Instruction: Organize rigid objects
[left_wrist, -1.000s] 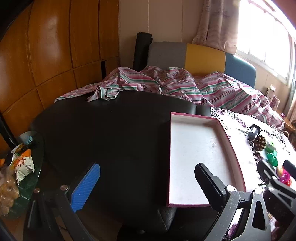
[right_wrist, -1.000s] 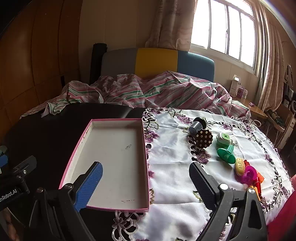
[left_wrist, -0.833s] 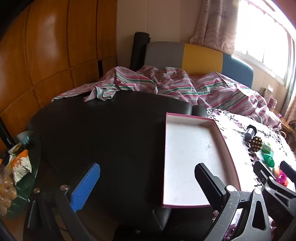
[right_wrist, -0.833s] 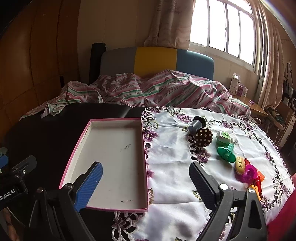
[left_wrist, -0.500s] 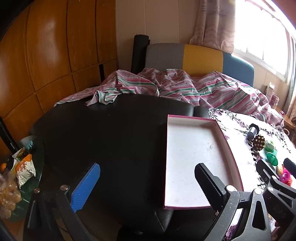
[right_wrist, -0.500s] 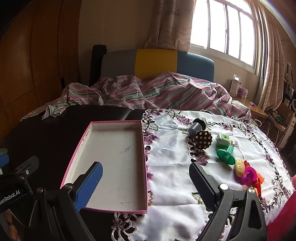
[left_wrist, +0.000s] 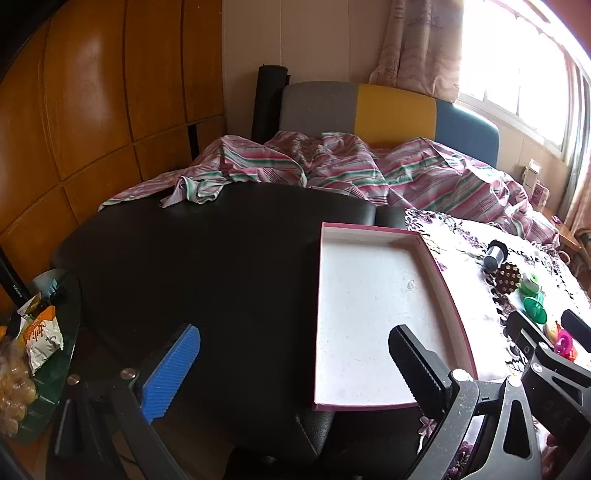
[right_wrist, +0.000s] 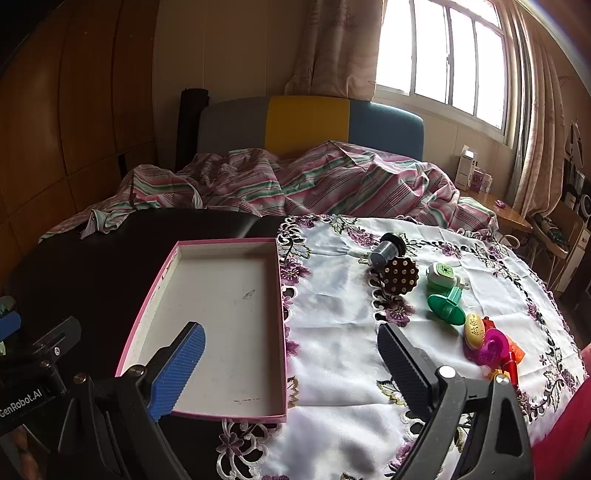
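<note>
A bedroom: a striped blanket (right_wrist: 295, 181) lies rumpled behind a black table (left_wrist: 192, 258), part of which is covered by a white cloth with purple flowers (right_wrist: 340, 321). On the table sits a shallow pink-edged tray (right_wrist: 218, 306), nothing in it, its right wall along the cloth's lace edge.

The small things to sort lie on the cloth, well to the right of the tray: a dark spool (right_wrist: 386, 249) on its side, just in front of it a brown dotted piece (right_wrist: 400, 278), then a pale green round gadget (right_wrist: 443, 275), a green funnel-shaped piece (right_wrist: 445, 304), a yellow oval (right_wrist: 474, 325) and a pink ring (right_wrist: 493, 345). Red and orange bits behind the ring are half hidden and hard to identify. In the left view the same things crowd the right edge, partly covered by the other tool.

The right gripper (right_wrist: 288, 354) hovers low over the near end of the tray and cloth, its fingers spread wide and holding nothing. The left gripper (left_wrist: 293, 354) hovers over the bare black table and the tray's near corner, equally wide, touching nothing. No hands show clearly.

A snack packet (left_wrist: 40, 338) lies at the far left on a glass side table.
</note>
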